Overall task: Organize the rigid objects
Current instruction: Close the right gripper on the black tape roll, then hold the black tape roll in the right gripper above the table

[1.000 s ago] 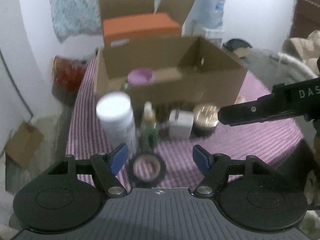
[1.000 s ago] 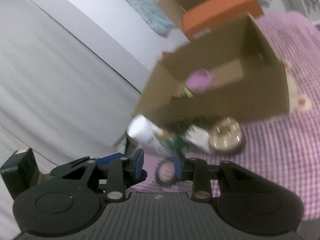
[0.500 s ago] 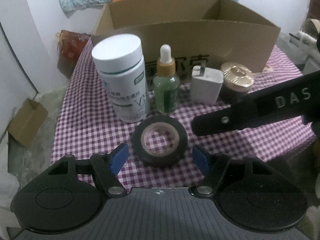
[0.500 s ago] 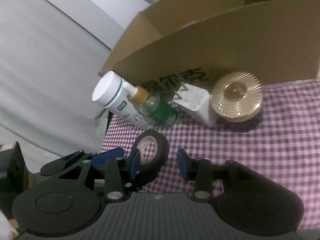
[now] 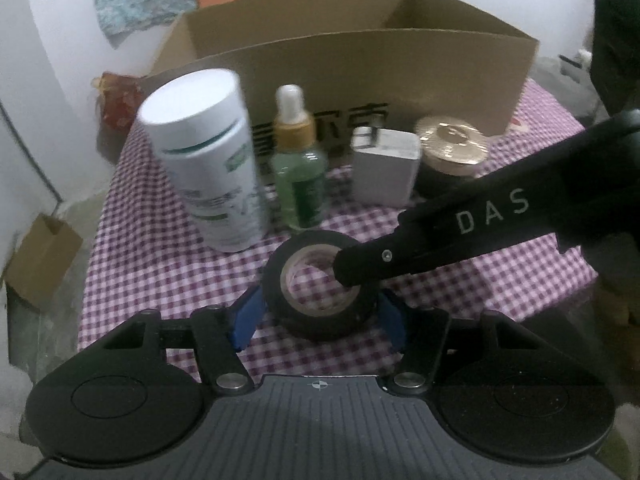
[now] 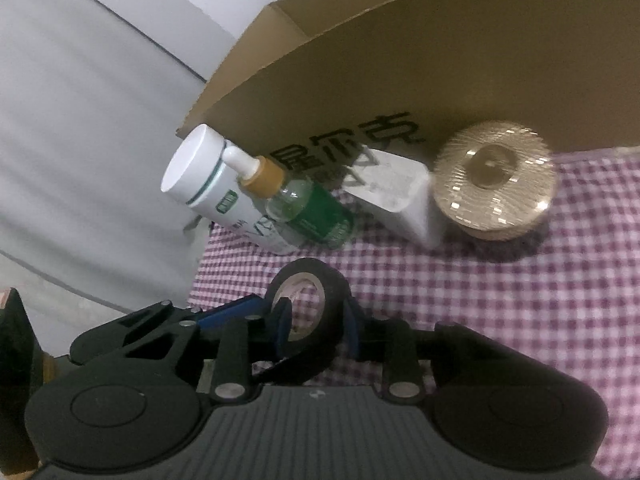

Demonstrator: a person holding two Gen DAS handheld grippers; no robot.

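Right wrist, both tools point(image 6: 314, 322) point(image 5: 320, 314) closing around tape roll point(image 6: 316, 300) (contact unclear), motion-blurred.

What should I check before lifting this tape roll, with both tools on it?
1. Tape roll between the left tool's fingers: ok, jaws closing around it.
2. Right tool placement: ok, one finger in the roll's hole and one outside, jaws closing.
3. Firm grip by either tool: cannot tell, pad contact is unclear.
4. Tools clear of each other: probably not ok, both are working on the same roll.
5. Neighbours clear: ok, the white bottle and dropper bottle stand apart from the roll.
6. Room in the cardboard box: cannot tell, the inside is hidden.
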